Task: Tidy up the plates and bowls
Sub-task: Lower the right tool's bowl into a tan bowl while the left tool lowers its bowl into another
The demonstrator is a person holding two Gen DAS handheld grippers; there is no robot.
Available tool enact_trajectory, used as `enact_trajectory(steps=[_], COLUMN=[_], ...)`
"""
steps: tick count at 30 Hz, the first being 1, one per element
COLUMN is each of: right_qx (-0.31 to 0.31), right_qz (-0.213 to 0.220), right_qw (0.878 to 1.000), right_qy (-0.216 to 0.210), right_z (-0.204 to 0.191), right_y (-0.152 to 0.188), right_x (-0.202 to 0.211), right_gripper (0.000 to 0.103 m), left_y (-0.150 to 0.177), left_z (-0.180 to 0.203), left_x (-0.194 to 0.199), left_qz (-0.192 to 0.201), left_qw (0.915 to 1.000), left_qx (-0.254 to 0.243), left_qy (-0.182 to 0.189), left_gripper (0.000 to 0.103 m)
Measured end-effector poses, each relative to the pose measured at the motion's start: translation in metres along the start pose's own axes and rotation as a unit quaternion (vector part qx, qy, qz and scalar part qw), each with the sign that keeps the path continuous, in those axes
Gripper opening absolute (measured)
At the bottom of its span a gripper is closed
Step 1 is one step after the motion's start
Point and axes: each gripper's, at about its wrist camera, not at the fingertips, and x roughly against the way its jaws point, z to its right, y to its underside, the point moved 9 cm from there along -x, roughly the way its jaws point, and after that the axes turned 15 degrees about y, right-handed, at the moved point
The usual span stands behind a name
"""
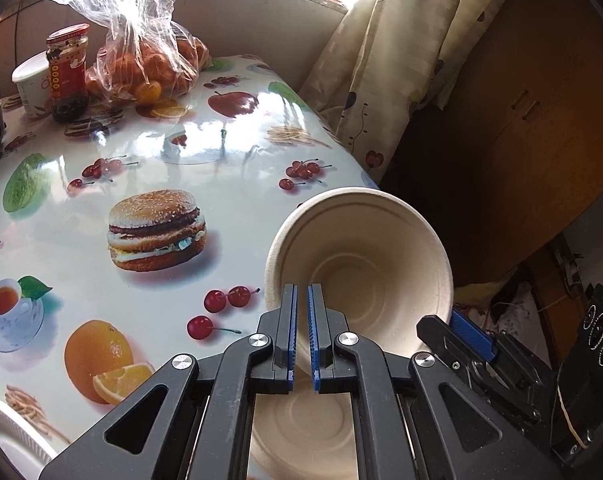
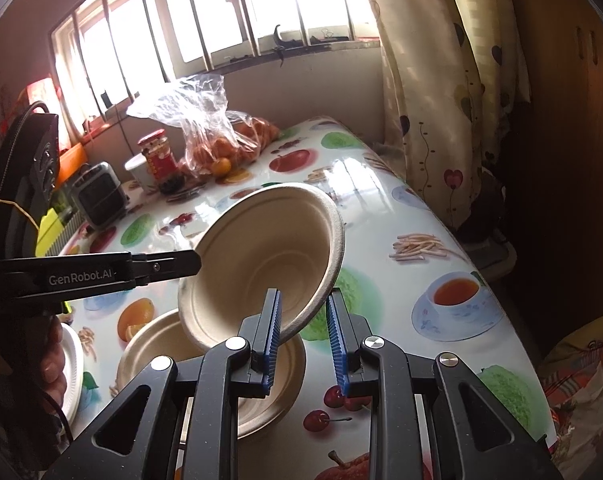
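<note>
Two black grippers with blue ribbed pads held one beige moulded-fibre bowl (image 2: 261, 264) between them: the right gripper (image 2: 303, 332) clenched on its near rim, the left gripper (image 1: 302, 332) pinched tight on the opposite edge. Tilted with its mouth toward the near side, the bowl hung just above a second matching fibre bowl (image 2: 157, 344) resting on the glossy fruit-printed tablecloth (image 1: 229, 152), apparently for nesting. A white plate (image 2: 71, 364) lay at the left. Farther off stood a red-lidded jar (image 1: 67, 72) and a clear bag of oranges (image 1: 149, 64).
</note>
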Motion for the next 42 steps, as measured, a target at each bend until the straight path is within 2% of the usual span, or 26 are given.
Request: enact_trajectory(steps=[2,4,10,20,29,37,40,41,42], right_qx=[0.0,0.0,-0.001,-0.001,-0.003,-0.007,-0.007,-0.007,-0.007], right_qz=[-0.003,-0.004,-0.007,-0.016,-0.021,-0.021,-0.021,-0.021,-0.021], right_qw=[1.0,1.0,1.0,1.0,1.0,1.0,1.0,1.0,1.0], right_qy=[-0.001,-0.001,-0.001,-0.004,-0.007,-0.007,-0.01,-0.01,-0.011], right_z=[-0.001,-0.001,0.0,-0.001,-0.001,0.002,0.001,0.001,0.0], right_y=[0.001,0.002,0.001,0.005,0.006,0.006,0.007,0.008,0.008], right_x=[-0.001,-0.002,-0.005,-0.013,-0.018,-0.017,-0.016,-0.016,-0.016], right_gripper=[0.022,0.022,0.022,0.022,0.022,0.022,0.022,0.022,0.022], left_y=[0.001,0.001,-0.009,0.0,0.003,-0.012,-0.018,-0.019,-0.02], left_z=[0.001,-0.001,-0.006,-0.005,0.003,0.006,0.004,0.004,0.005], left_x=[-0.004,-0.005,0.003,-0.016,-0.019,0.009,0.018,0.022,0.026], left_qz=[-0.004,-0.002,0.023,-0.008,-0.012,0.041,0.052,0.059,0.066], left_qw=[1.0,0.9999,0.9996,0.9999,0.9999,0.9987,0.9984,0.998,0.9974], left_qx=[0.0,-0.005,-0.003,0.007,0.0,-0.03,-0.023,-0.021,-0.026], left_qy=[0.002,-0.013,-0.015,0.005,0.011,-0.012,-0.005,-0.01,-0.01], left_gripper=[0.005,0.005,0.005,0.005,0.005,0.005,0.005,0.006,0.013])
